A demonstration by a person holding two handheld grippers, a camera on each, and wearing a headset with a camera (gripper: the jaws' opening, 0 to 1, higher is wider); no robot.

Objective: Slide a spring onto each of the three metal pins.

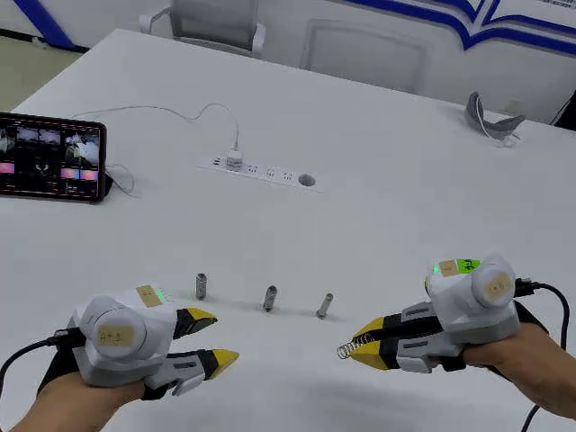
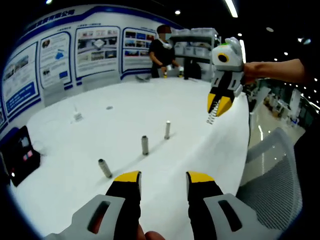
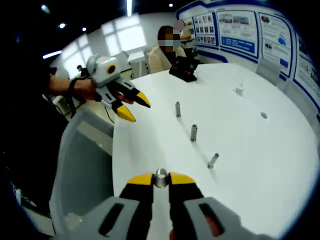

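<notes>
Between the jaws of the right gripper [image 1: 358,345], pinched, sits the spring [image 1: 344,349]: light, bendy, likely to slip, best held mid-coil. Pins [image 1: 270,298] stand on the bench [image 1: 378,225] beyond the tips. Left gripper [image 1: 220,337] has jaws wide, empty.

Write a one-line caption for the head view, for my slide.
Right gripper holds a spring near three metal pins on the white table; left gripper open.
</notes>
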